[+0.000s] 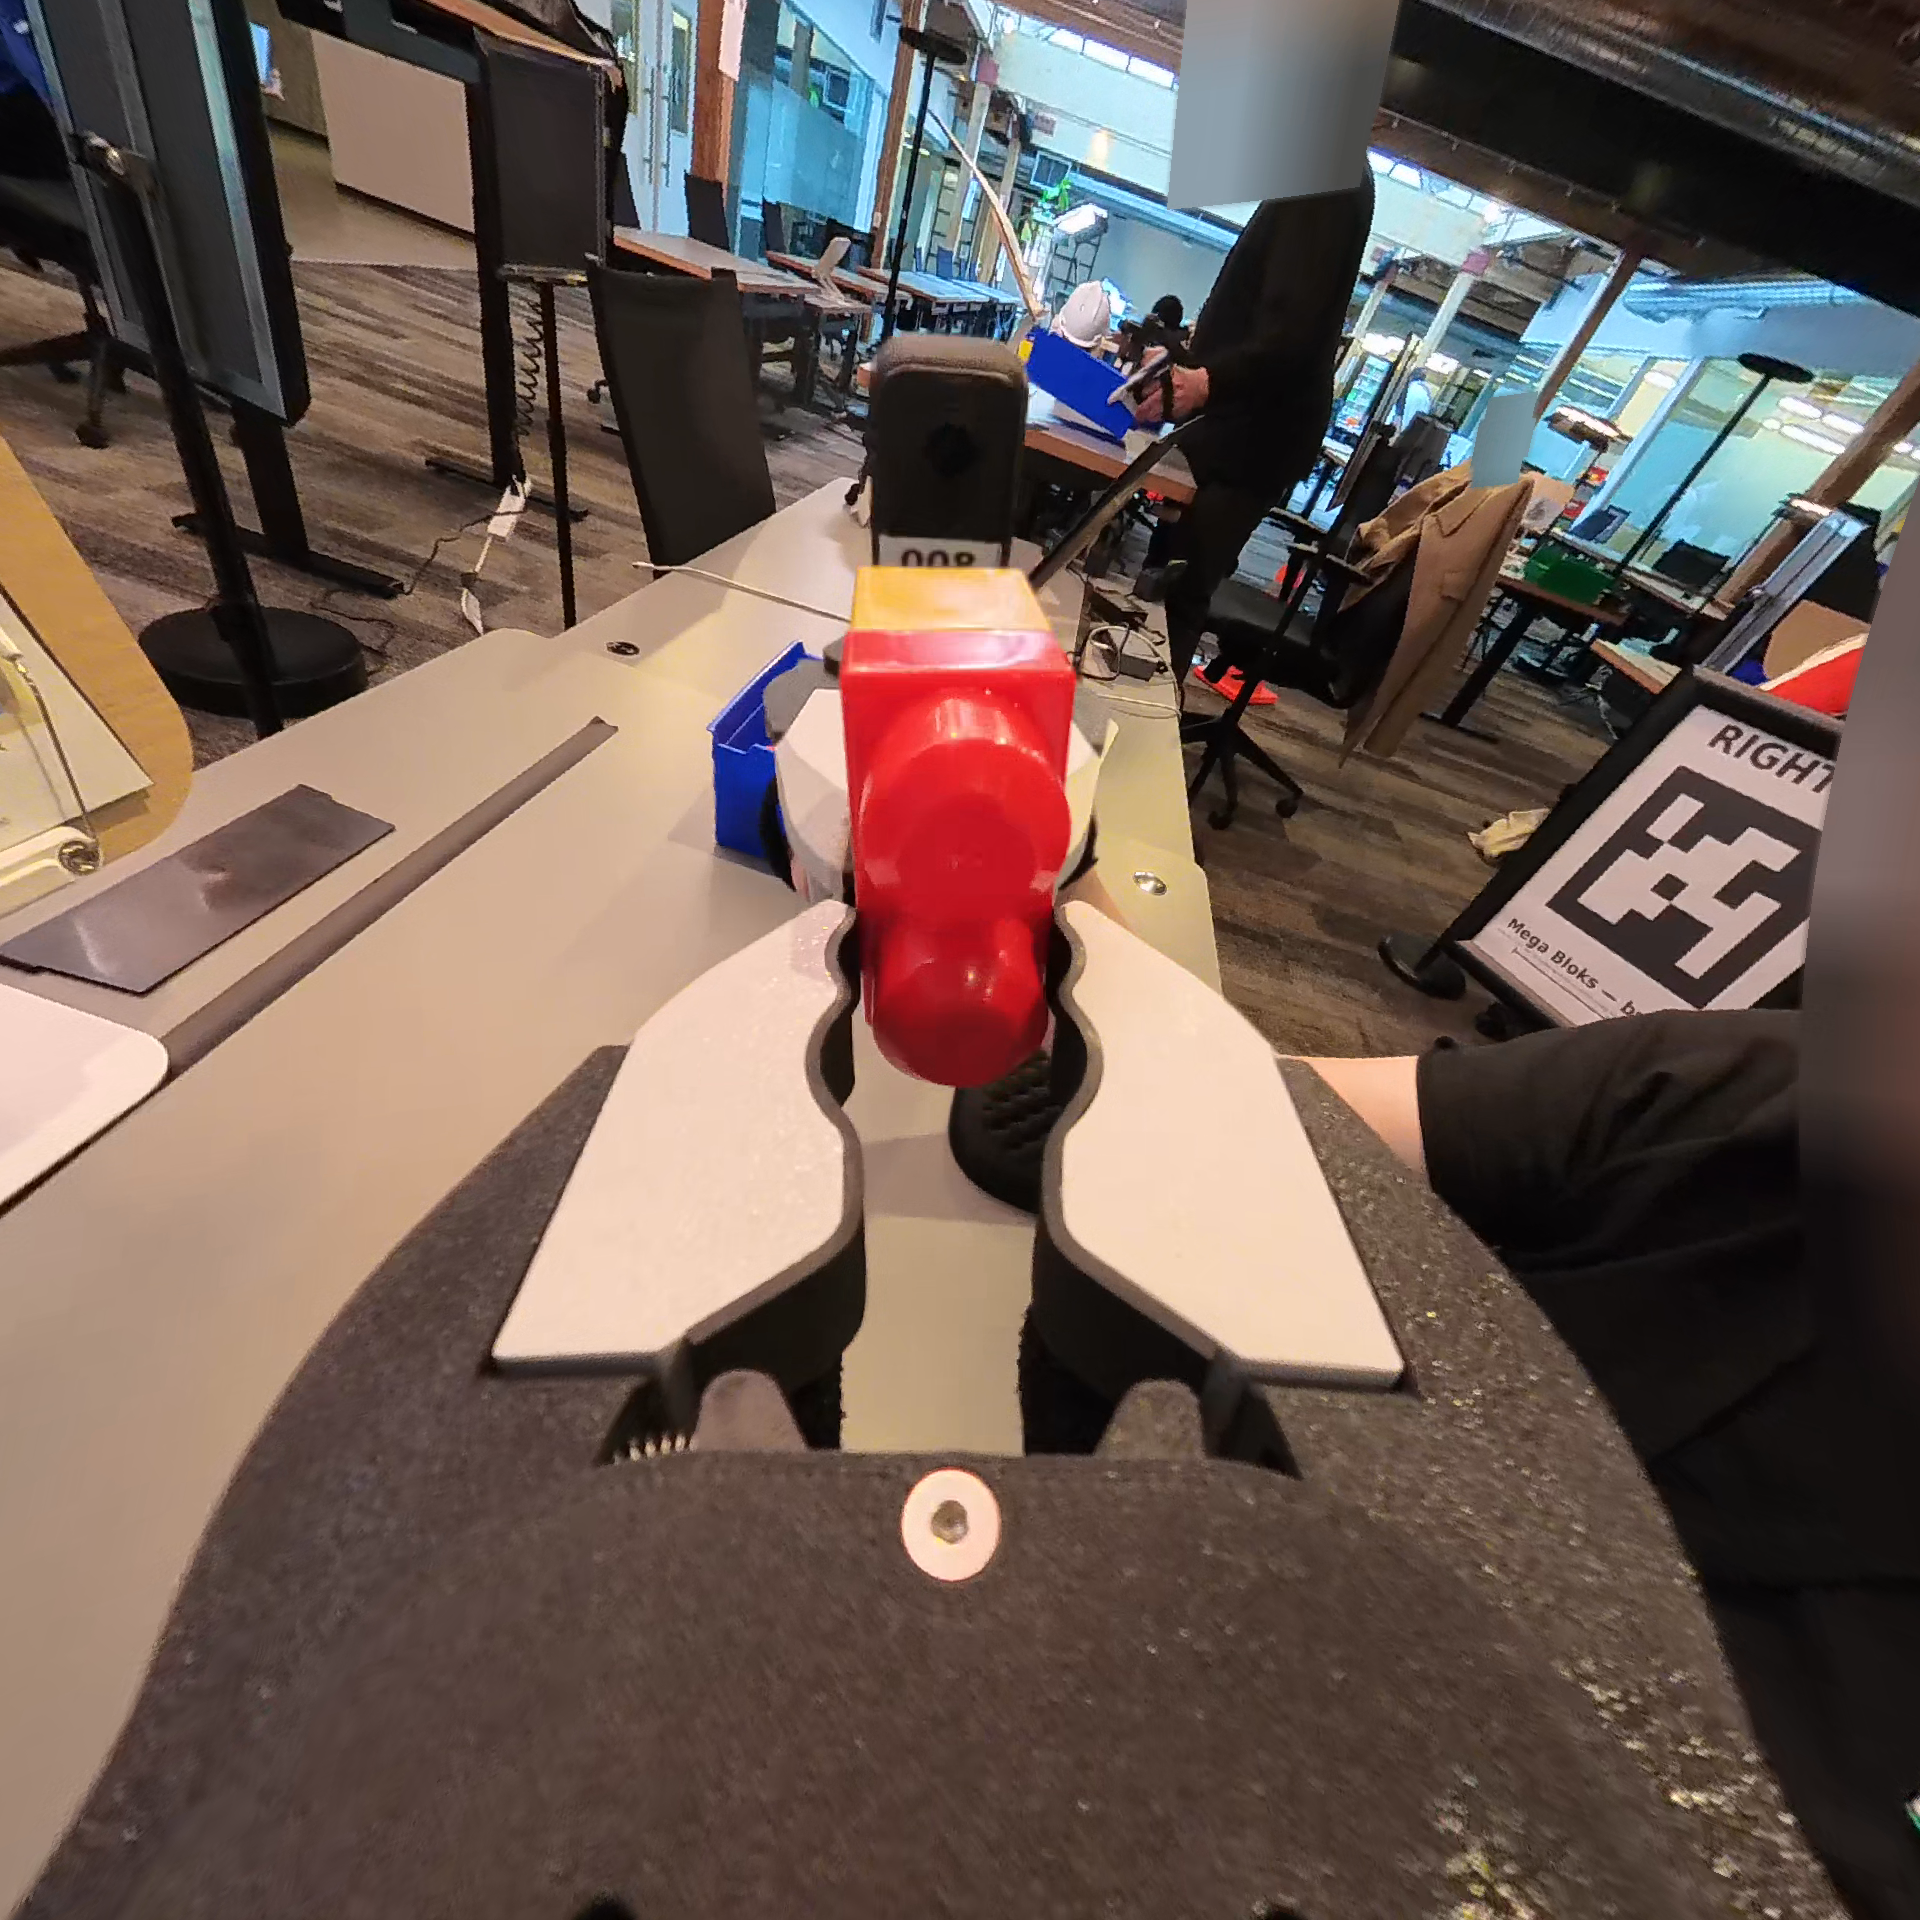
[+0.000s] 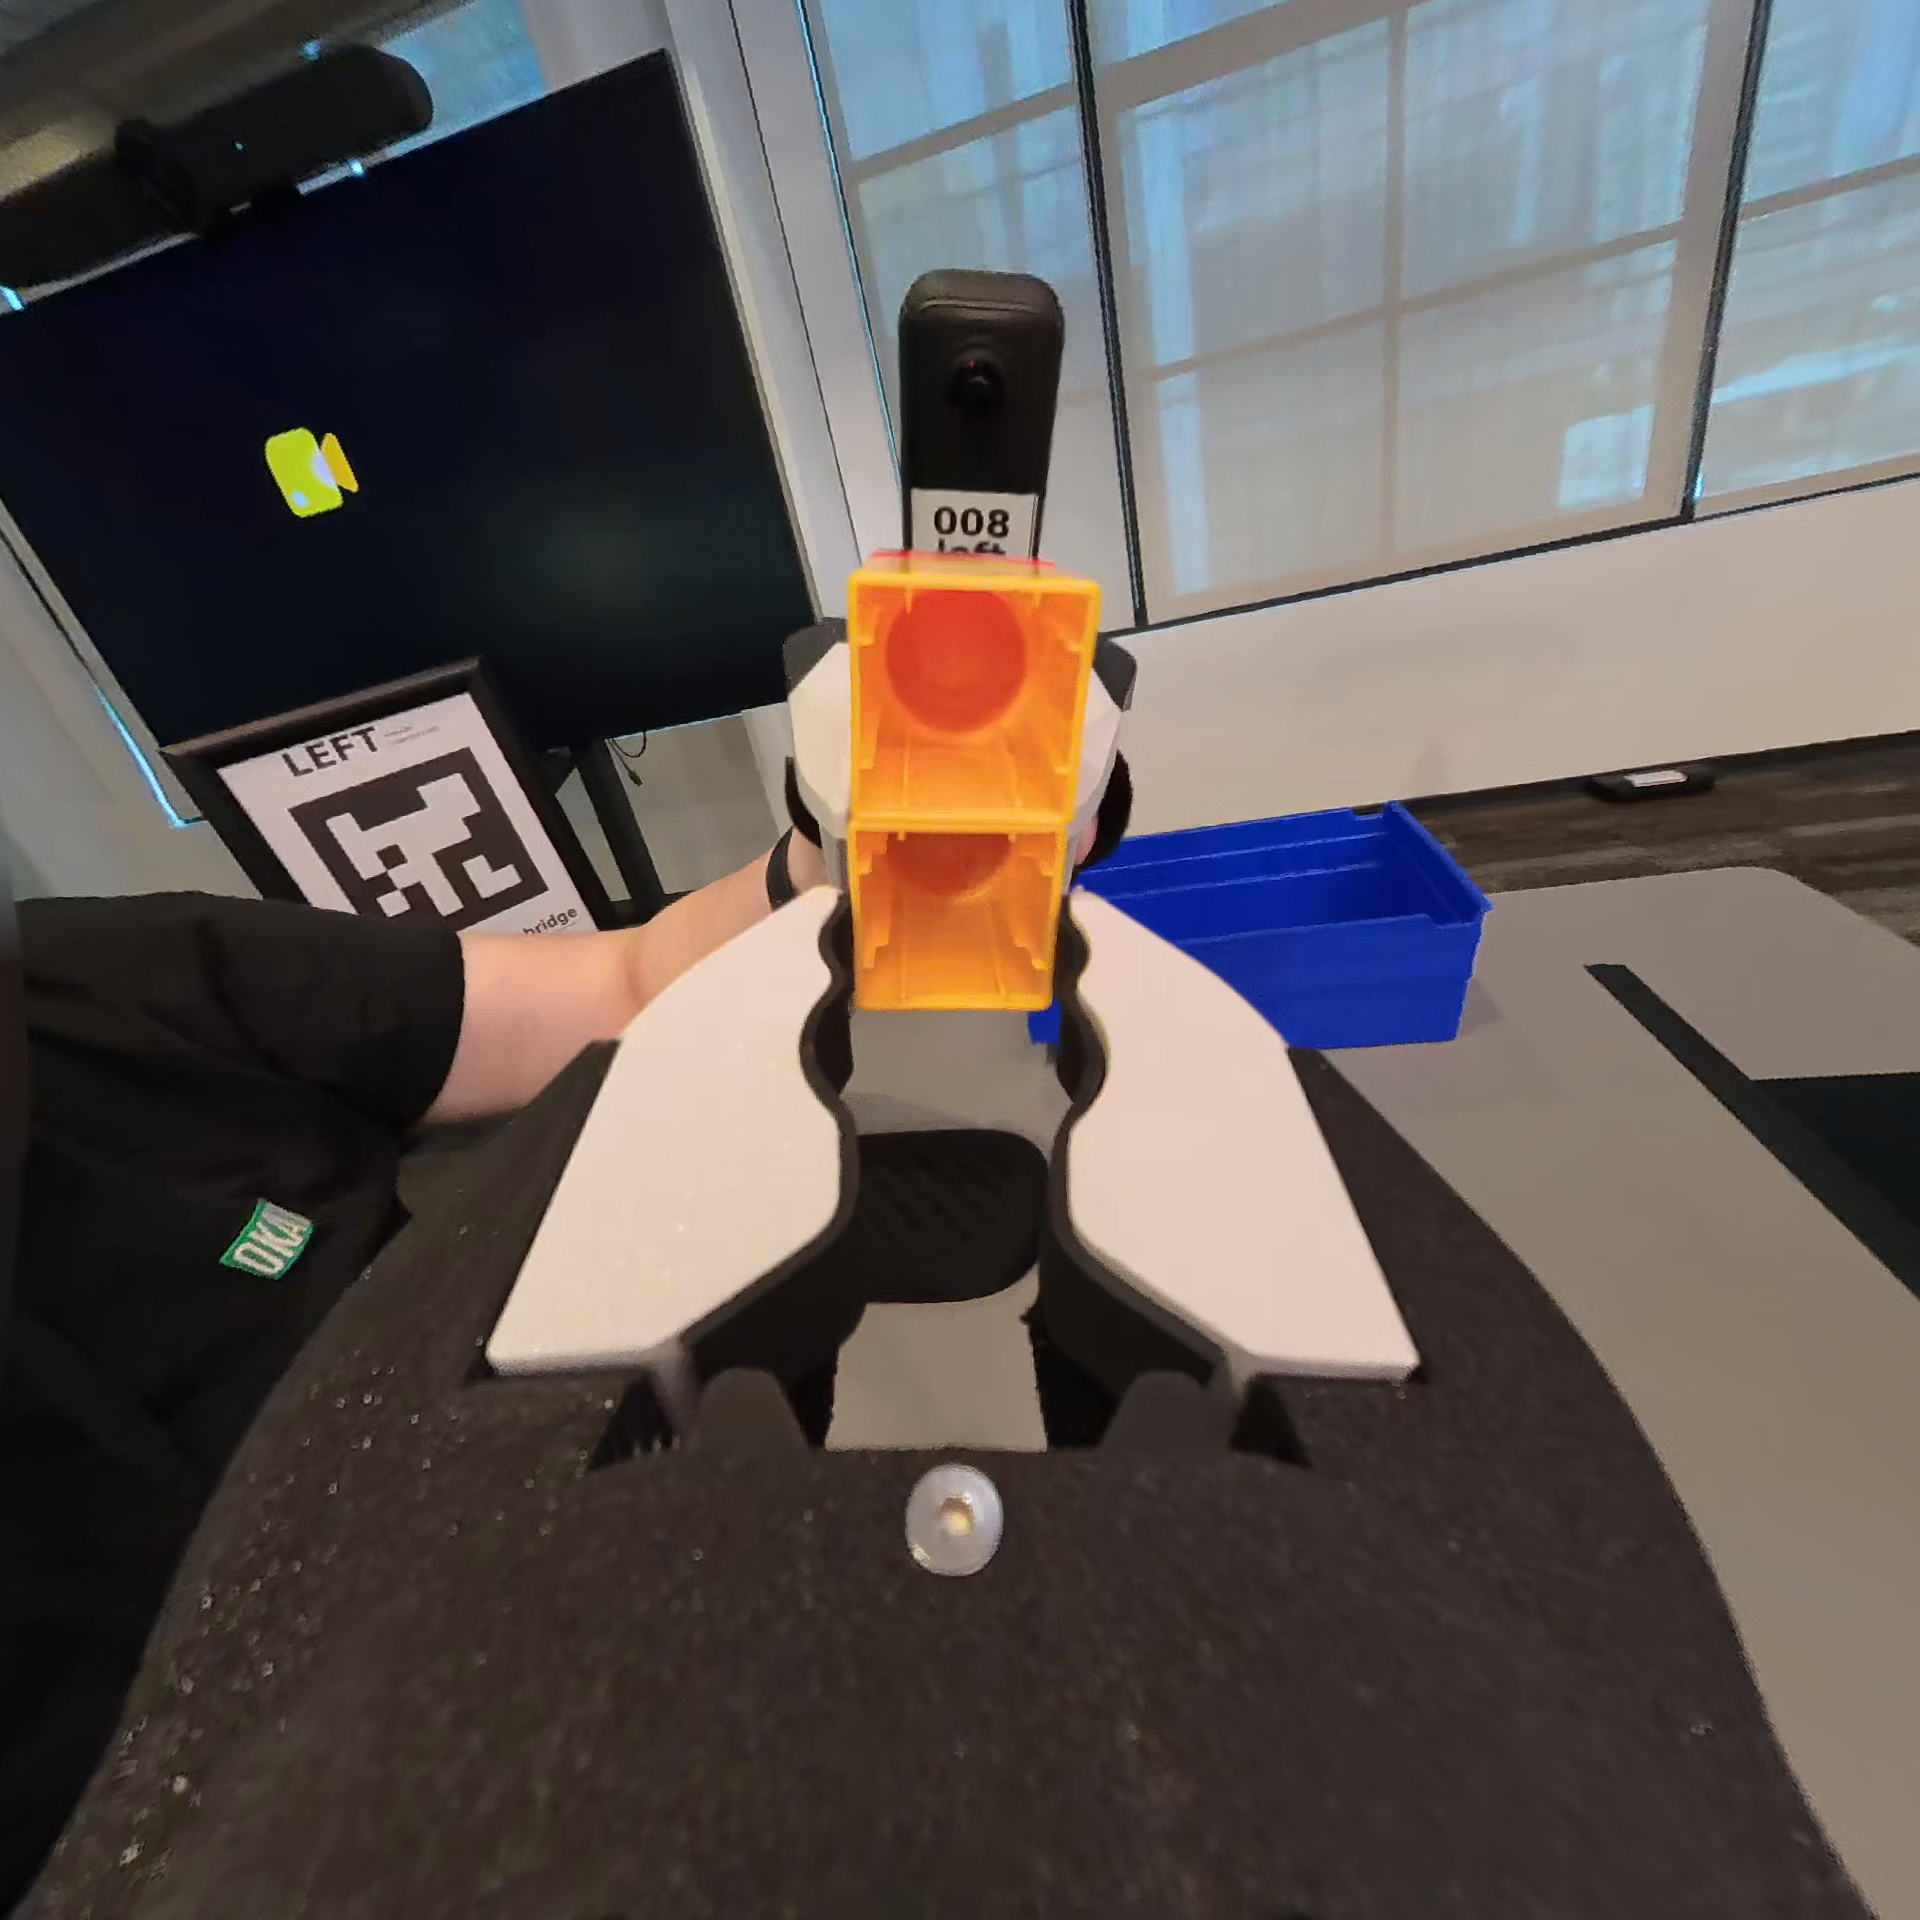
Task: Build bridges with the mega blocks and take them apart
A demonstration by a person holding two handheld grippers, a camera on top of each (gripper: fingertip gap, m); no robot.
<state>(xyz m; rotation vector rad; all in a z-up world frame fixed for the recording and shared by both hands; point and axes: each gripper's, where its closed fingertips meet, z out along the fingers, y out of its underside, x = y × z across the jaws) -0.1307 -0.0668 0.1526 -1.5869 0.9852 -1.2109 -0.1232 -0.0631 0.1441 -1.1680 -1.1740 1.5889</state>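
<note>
1. Left wrist view: the left gripper has its white fingers clenched on a glossy red plastic block with round studs, held in the air above the grey table. A yellow plastic block sits against the red one's far end. Facing it is the other gripper, and a small blue plastic bin stands on the table behind.

2. Right wrist view: the right gripper grasps the hollow yellow block, its open underside toward the camera. A red edge shows at its top. The blue bin rests on the table to the right.
</note>
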